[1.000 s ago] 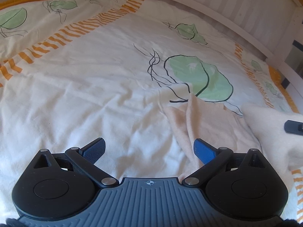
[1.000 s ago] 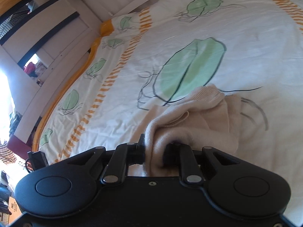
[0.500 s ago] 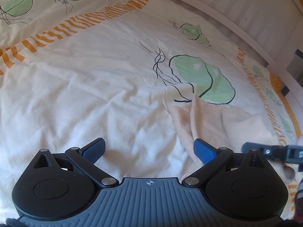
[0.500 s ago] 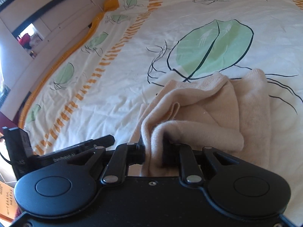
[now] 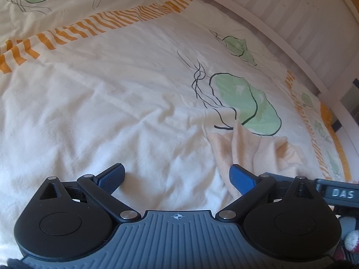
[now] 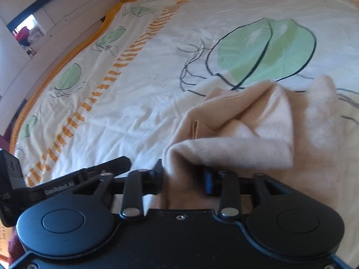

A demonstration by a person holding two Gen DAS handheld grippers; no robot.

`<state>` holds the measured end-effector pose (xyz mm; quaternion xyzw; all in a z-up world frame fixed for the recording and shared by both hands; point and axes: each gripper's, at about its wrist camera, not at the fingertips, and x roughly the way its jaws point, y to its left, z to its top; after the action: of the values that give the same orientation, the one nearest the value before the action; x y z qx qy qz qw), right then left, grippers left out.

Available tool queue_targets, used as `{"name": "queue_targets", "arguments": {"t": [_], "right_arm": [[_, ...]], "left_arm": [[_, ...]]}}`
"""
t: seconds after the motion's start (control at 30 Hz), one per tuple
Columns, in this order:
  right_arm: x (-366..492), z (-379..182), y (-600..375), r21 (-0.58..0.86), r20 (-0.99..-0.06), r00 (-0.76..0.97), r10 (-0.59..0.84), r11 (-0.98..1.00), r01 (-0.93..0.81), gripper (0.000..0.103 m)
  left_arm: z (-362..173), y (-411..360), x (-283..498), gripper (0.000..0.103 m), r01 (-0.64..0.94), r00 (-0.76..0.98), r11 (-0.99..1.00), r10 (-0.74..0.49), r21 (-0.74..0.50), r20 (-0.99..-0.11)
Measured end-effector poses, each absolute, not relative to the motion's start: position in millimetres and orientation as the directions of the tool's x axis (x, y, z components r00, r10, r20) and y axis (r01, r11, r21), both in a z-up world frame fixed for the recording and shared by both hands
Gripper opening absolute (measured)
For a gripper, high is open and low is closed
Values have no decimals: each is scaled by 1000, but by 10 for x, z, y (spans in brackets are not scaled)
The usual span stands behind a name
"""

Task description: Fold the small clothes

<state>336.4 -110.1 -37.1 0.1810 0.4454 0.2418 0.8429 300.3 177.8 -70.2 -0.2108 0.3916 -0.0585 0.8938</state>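
A small pale peach knitted garment (image 5: 251,148) lies bunched on the bed cover, to the right of my left gripper (image 5: 177,179). The left gripper is open and empty, its blue pads wide apart just above the cover, the right pad (image 5: 242,177) by the garment's edge. In the right wrist view my right gripper (image 6: 184,179) is shut on a thick fold of the same garment (image 6: 246,121), which drapes away over the green leaf print. The right fingertips are mostly hidden by the cloth. Part of the right gripper's body (image 5: 336,192) shows at the left view's right edge.
The bed cover (image 5: 112,103) is cream with green leaves and orange striped borders, lightly wrinkled. A white slatted bed rail (image 5: 280,18) runs along the far side. In the right wrist view the bed's orange edge (image 6: 58,67) and white furniture lie to the left.
My right gripper has carried the garment's fold leftward and lower, closer to the left gripper. The garment is more bunched. The left gripper stays open and has shifted slightly forward.
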Motion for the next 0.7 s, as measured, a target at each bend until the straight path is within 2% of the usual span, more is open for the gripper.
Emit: {"name": "queue_targets", "arguments": {"t": [0.2, 0.37, 0.5, 0.7], "right_arm": [[3251, -150, -1305, 646, -529, 518, 671, 715, -266, 55], [3098, -56, -1612, 609, -547, 569, 614, 759, -233, 56], [2958, -146, -1637, 478, -625, 582, 520, 845, -241, 58], [2660, -394, -1111, 108, -674, 661, 330, 929, -354, 64]], "left_arm": [[-693, 1882, 2986, 101, -101, 710, 894, -242, -436, -661], [-638, 1850, 2959, 100, -96, 713, 906, -225, -411, -664], [-443, 1726, 2884, 101, -56, 731, 927, -214, -370, -648], [-325, 1488, 2811, 101, 8, 712, 956, -212, -294, -669]]}}
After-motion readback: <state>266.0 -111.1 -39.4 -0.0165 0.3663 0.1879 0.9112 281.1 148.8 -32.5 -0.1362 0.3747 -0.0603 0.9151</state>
